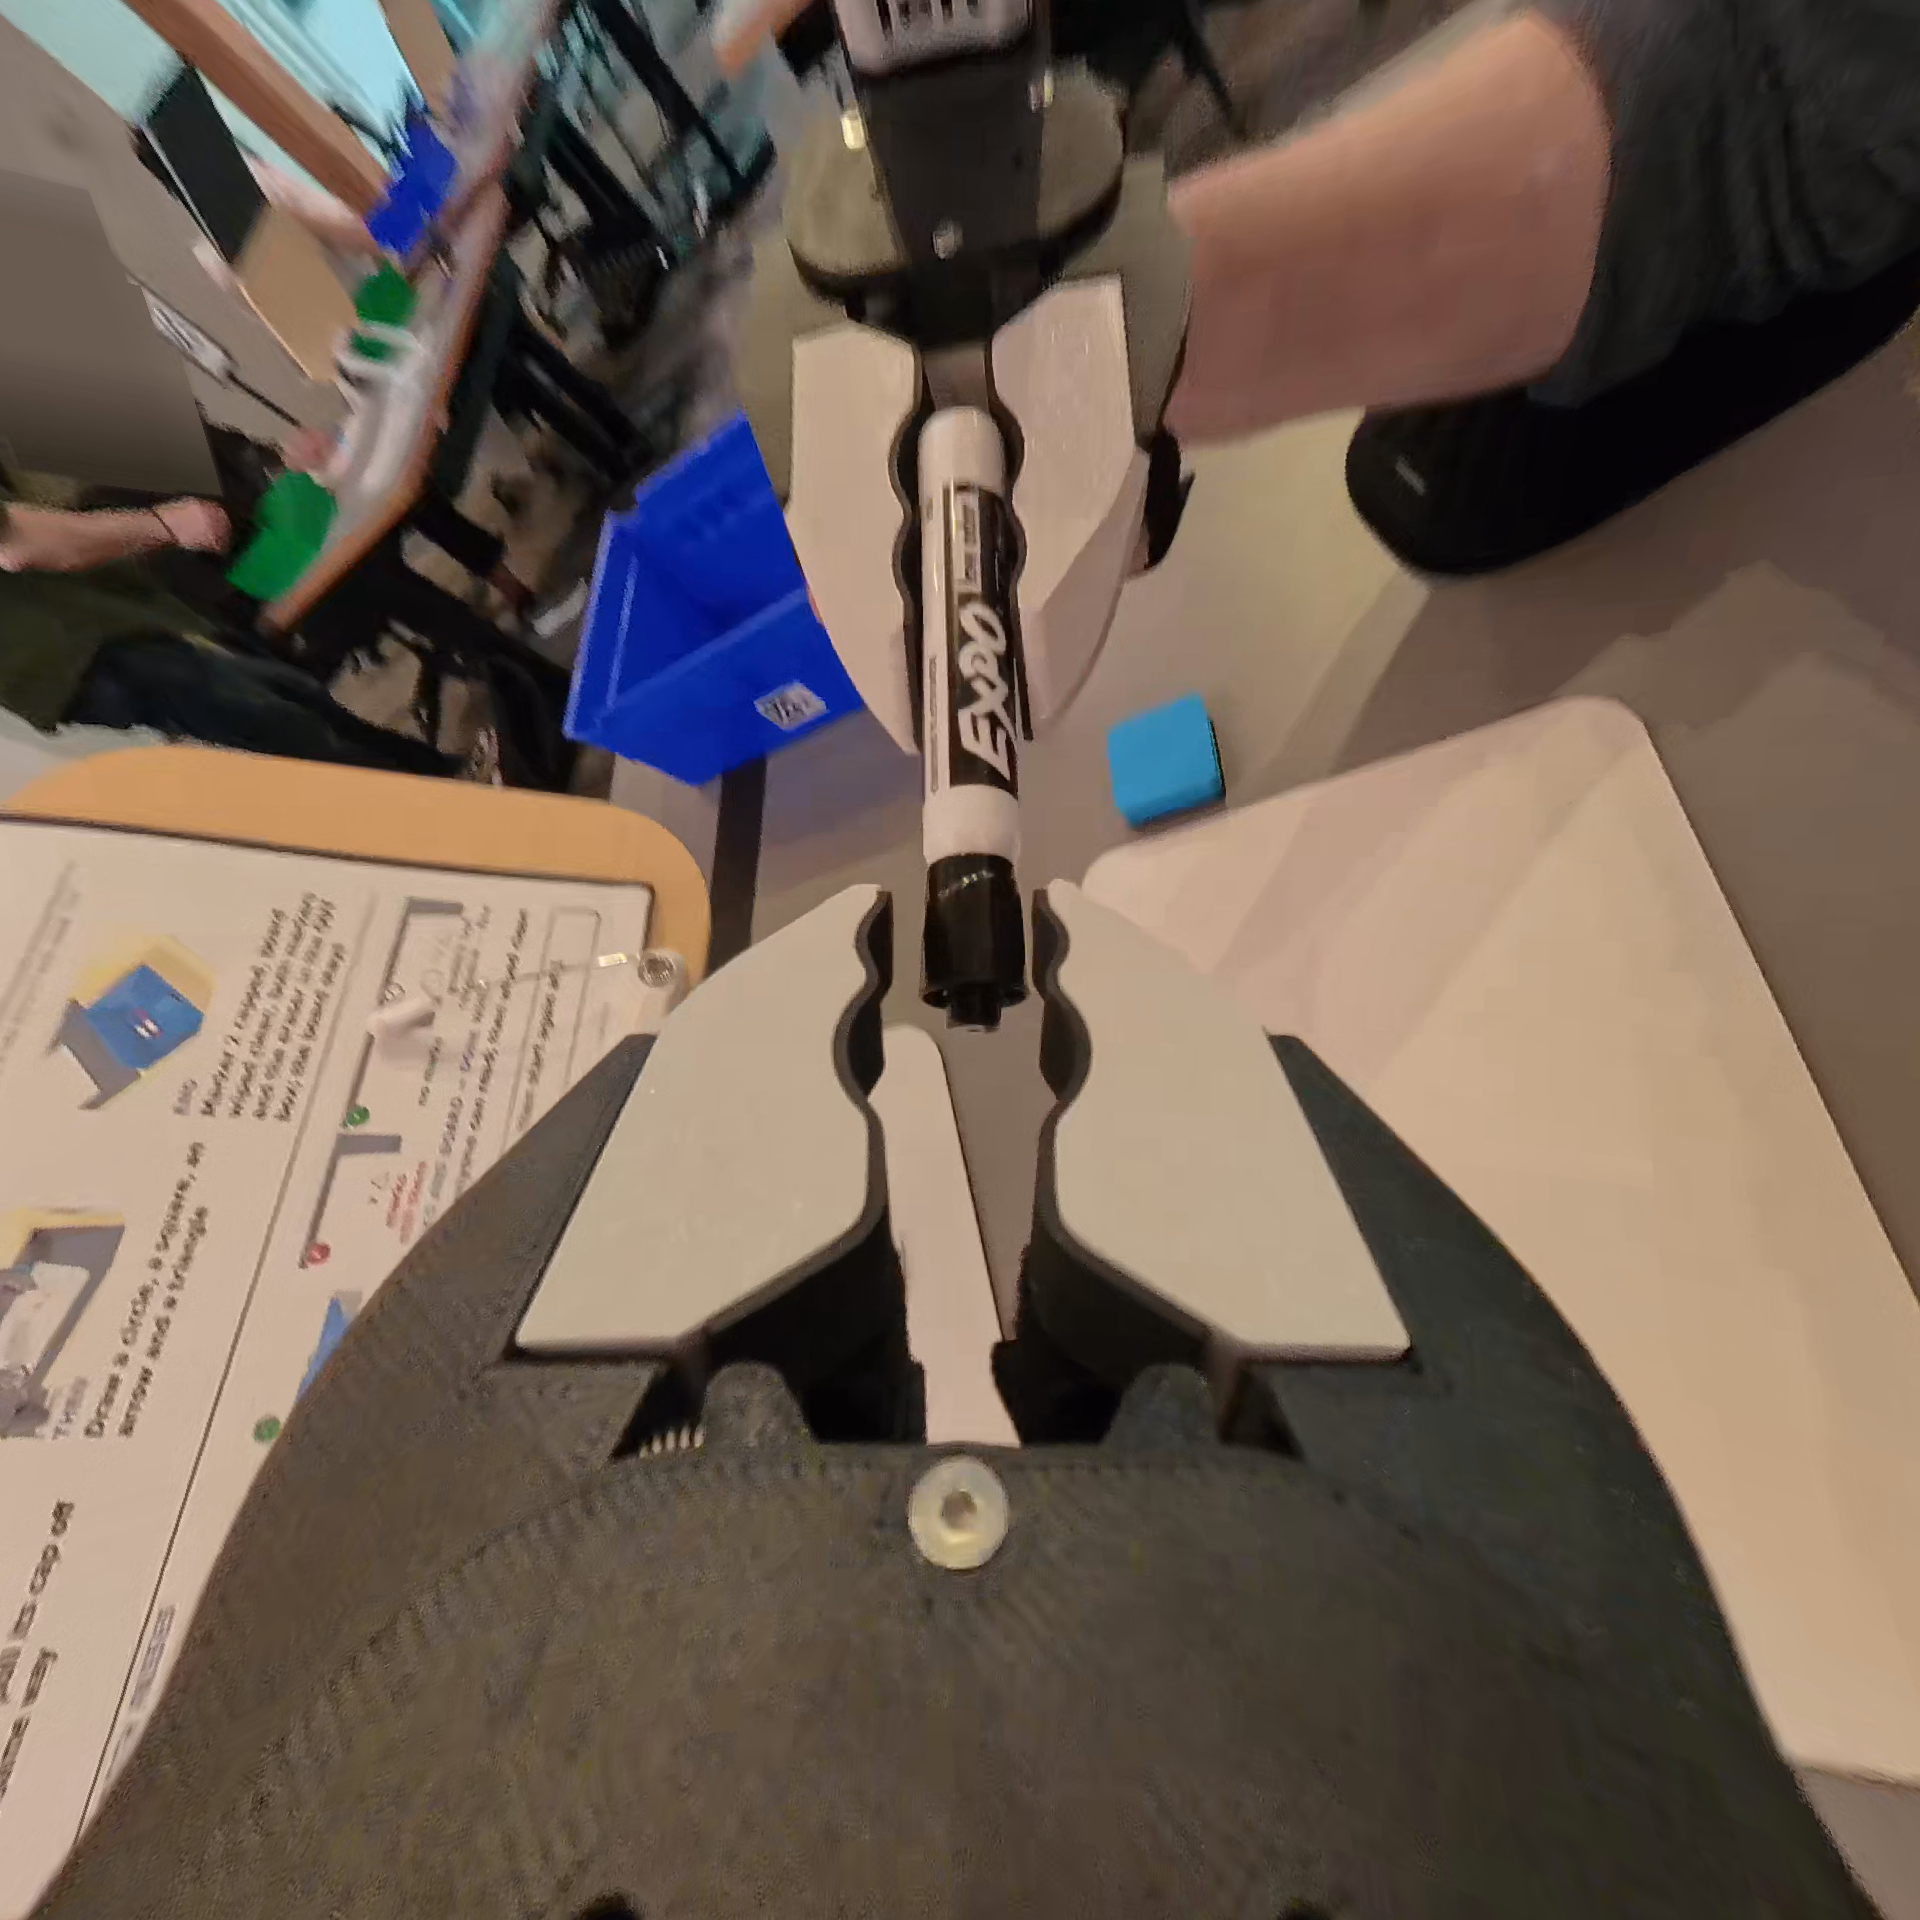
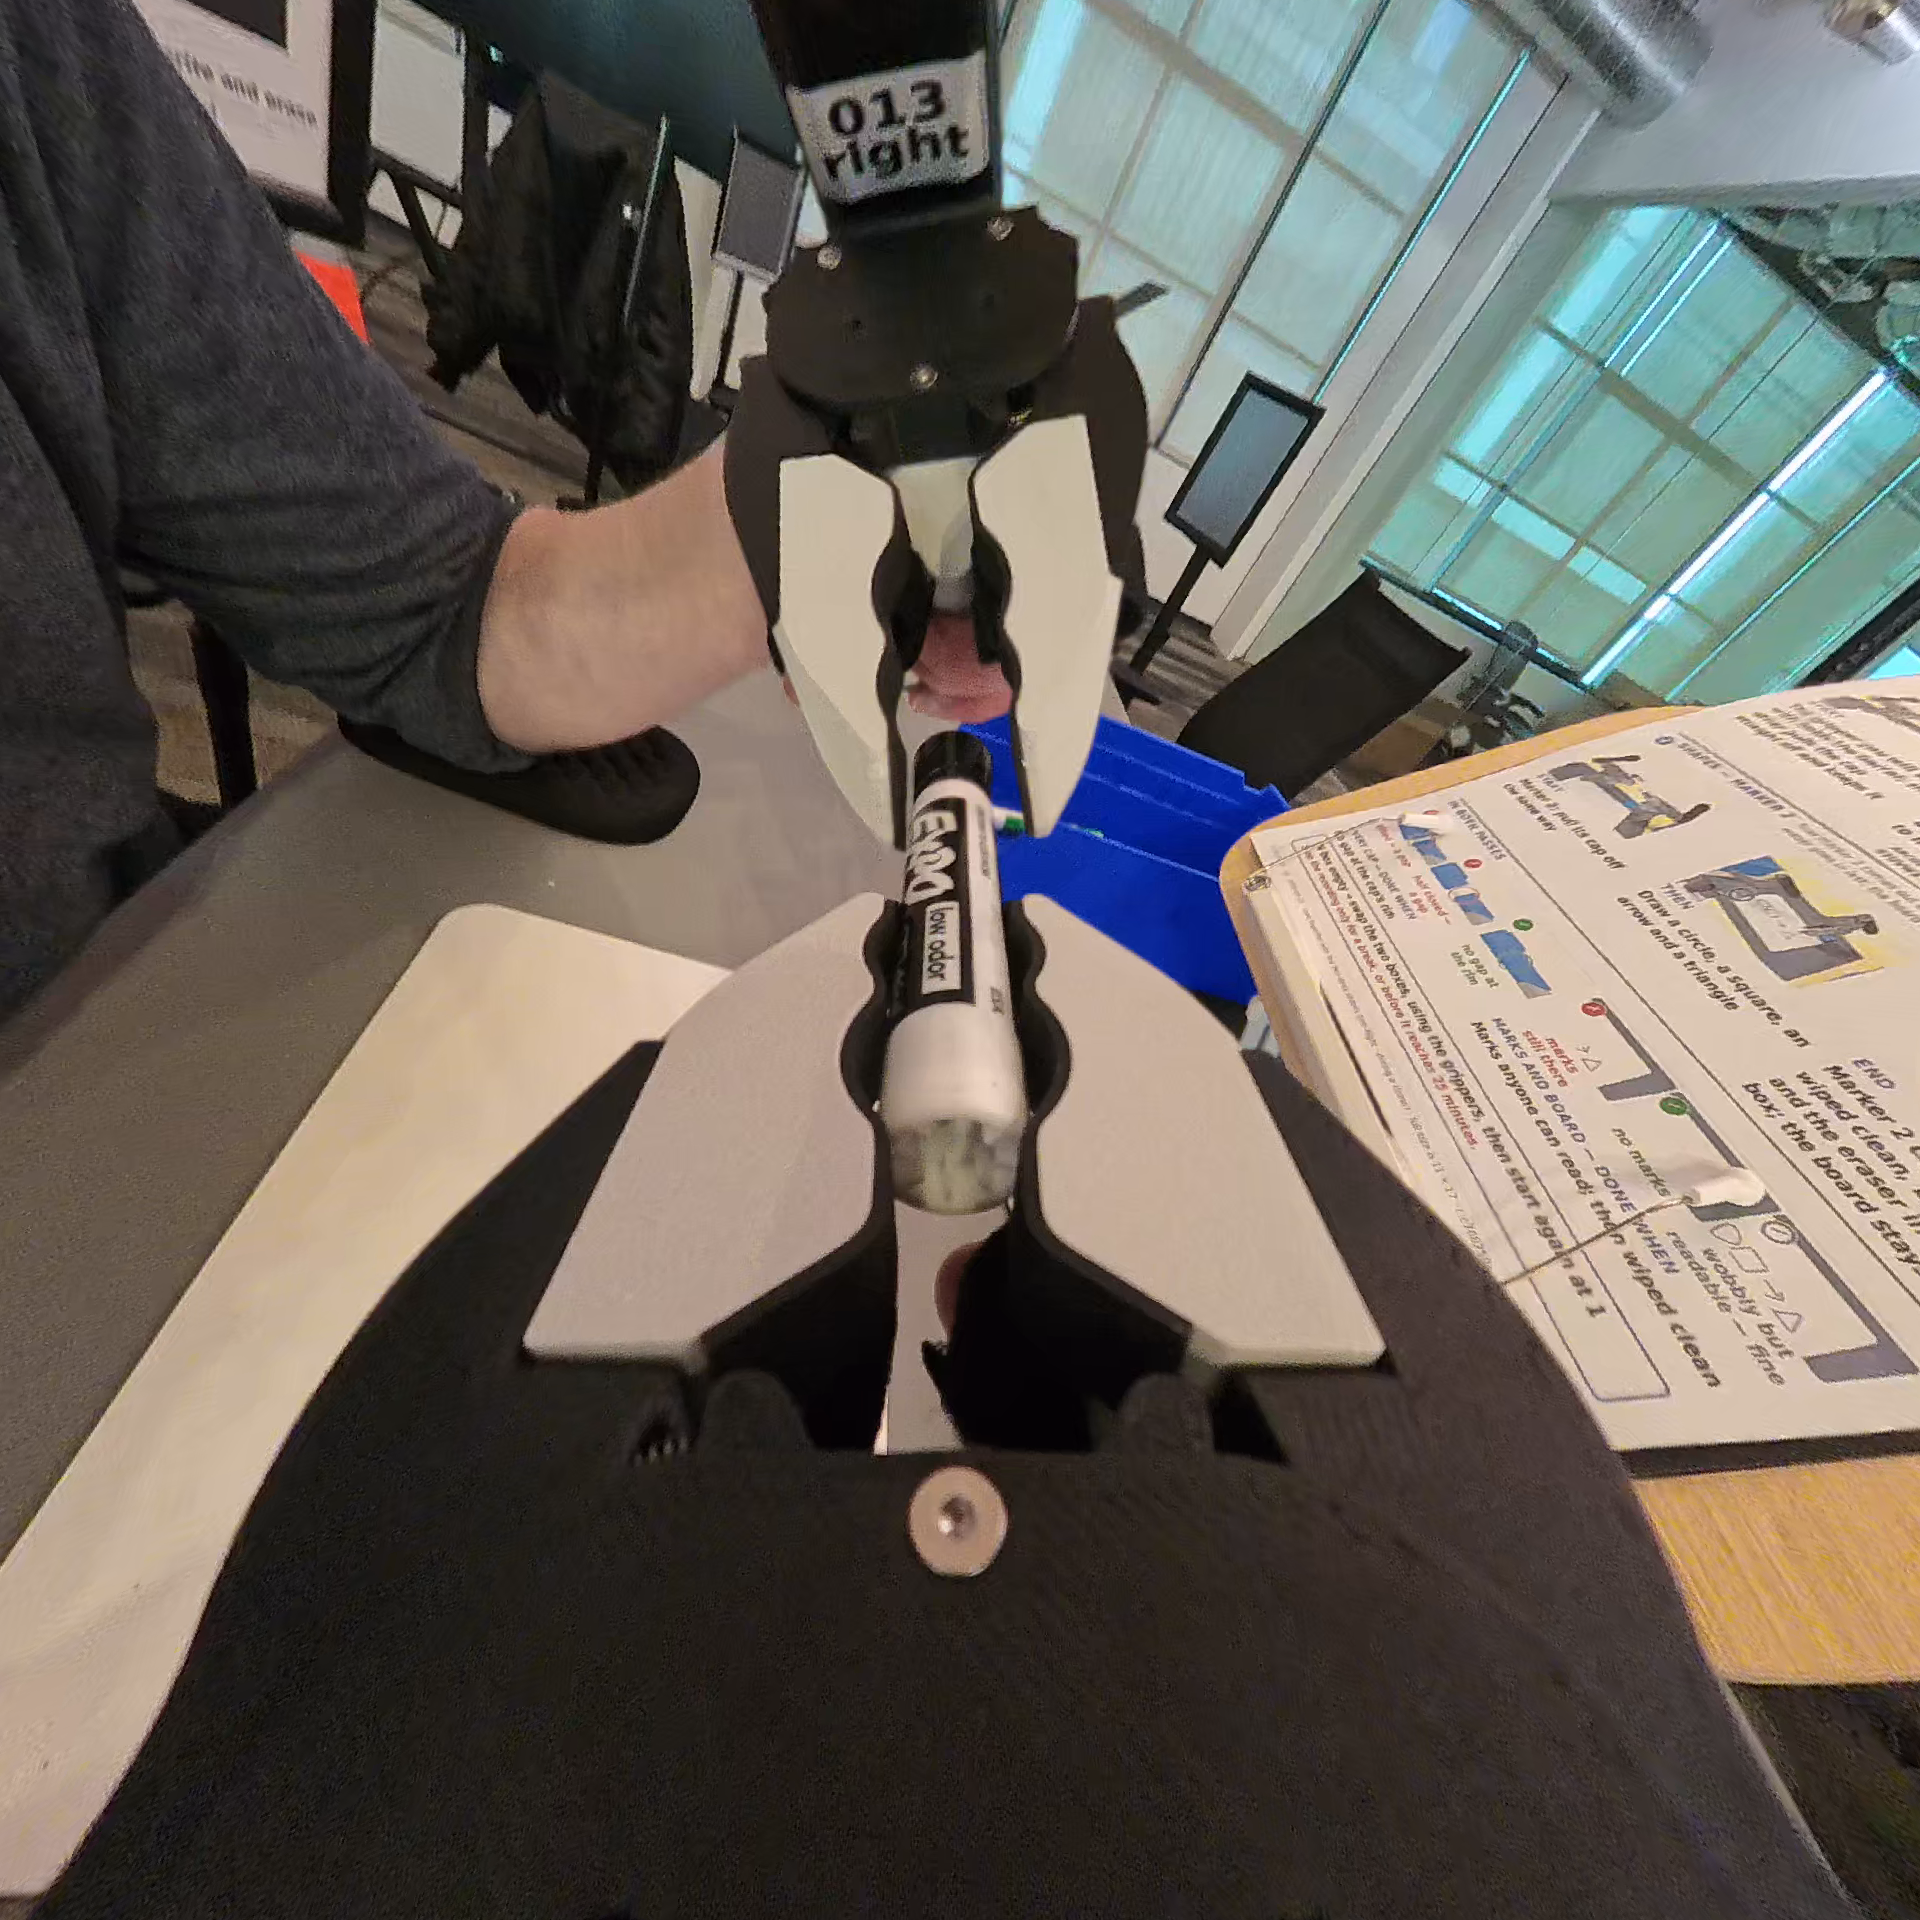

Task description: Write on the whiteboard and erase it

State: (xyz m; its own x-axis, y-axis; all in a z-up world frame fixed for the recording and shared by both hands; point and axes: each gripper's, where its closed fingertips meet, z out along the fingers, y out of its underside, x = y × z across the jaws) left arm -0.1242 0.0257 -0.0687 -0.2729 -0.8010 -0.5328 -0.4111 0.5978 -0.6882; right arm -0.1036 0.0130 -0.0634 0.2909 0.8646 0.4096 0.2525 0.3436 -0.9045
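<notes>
Grey table [image 1: 1299, 582] holds eraser [image 1: 1164, 761]; right tongs [image 2: 956, 997] grip marker [image 2: 951, 997], left tongs [image 1: 961, 935] open.

1. Left wrist view: mounted just behind the left gripper [image 1: 961, 935], looking forward along its fingers and down over a grey table [image 1: 1299, 644], toward the right gripper [image 1: 961, 717] head-on and close.
2. Right wrist view: mounted just behind the right gripper [image 2: 951, 935], facing the opposite way, slightly upward, toward the left gripper [image 2: 961, 790] and windows [image 2: 1455, 312] beyond.
3. Both very near: own fingers filling the lower half of each frame.
4. Shared: marker [image 1: 971, 644] [image 2: 951, 997] between the two grippers, whiteboard [image 1: 1507, 987] [image 2: 343, 1143], blue bin [image 1: 696, 644] [image 2: 1143, 862], instruction sheet [image 1: 260, 1091] [image 2: 1610, 1039], seen from opposite ends.
</notes>
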